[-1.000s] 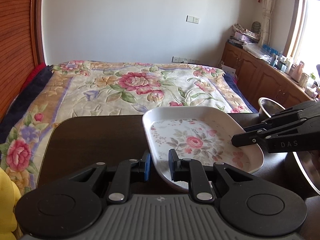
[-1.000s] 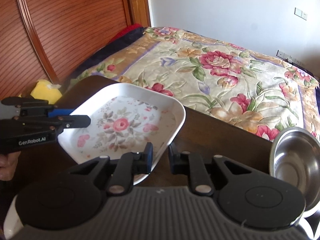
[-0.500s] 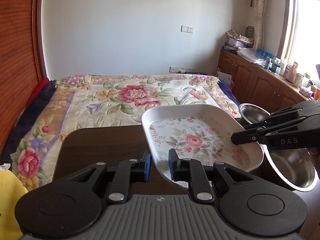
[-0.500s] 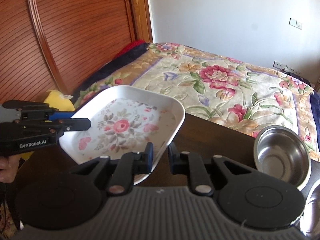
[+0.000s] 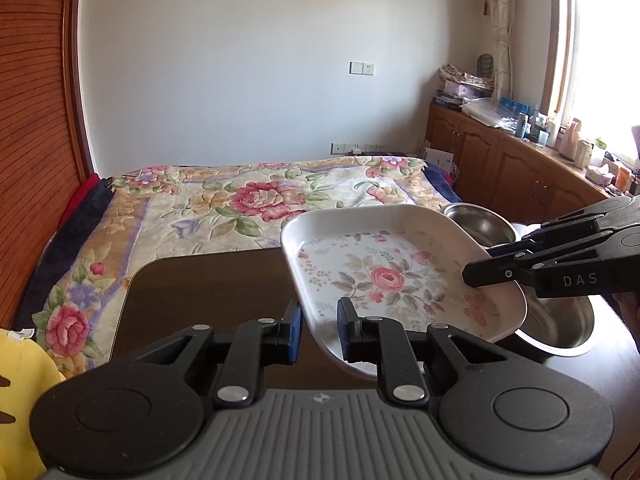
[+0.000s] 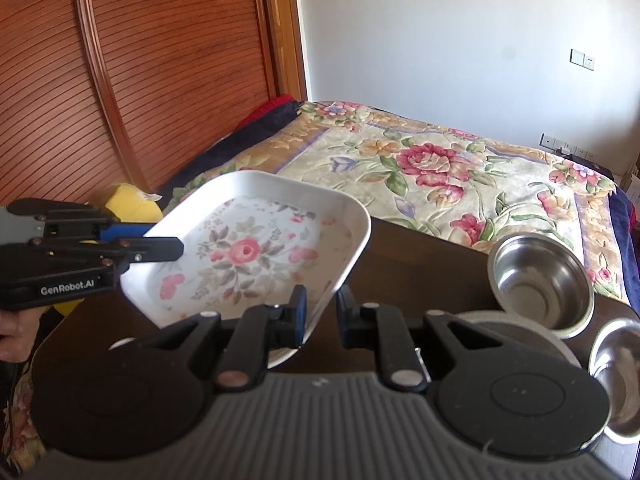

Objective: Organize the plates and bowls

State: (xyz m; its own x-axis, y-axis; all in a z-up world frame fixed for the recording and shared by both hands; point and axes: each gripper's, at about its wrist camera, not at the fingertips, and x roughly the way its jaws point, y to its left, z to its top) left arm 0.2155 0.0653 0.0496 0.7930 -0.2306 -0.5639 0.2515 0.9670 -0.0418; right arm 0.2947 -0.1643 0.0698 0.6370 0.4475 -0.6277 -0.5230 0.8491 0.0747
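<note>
Grip check: white rectangular floral-print plate held aloft above dark wooden table, left gripper and right gripper fingers each clamping a rim, so keep it level while you lower.

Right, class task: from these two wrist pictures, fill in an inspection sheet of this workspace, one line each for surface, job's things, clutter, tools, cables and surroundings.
Surface: dark brown wooden table, bare on its left part.
Job's things: white rectangular floral plate held off the table, tilted; small steel bowl and larger steel bowl at the table's right.
Clutter: yellow soft object beside the table.
Tools: left tool and right tool each shut on opposite plate rims.
Cables: nothing seen.
Surroundings: floral bedspread, slatted wooden panel, wooden cabinets under a window.
</note>
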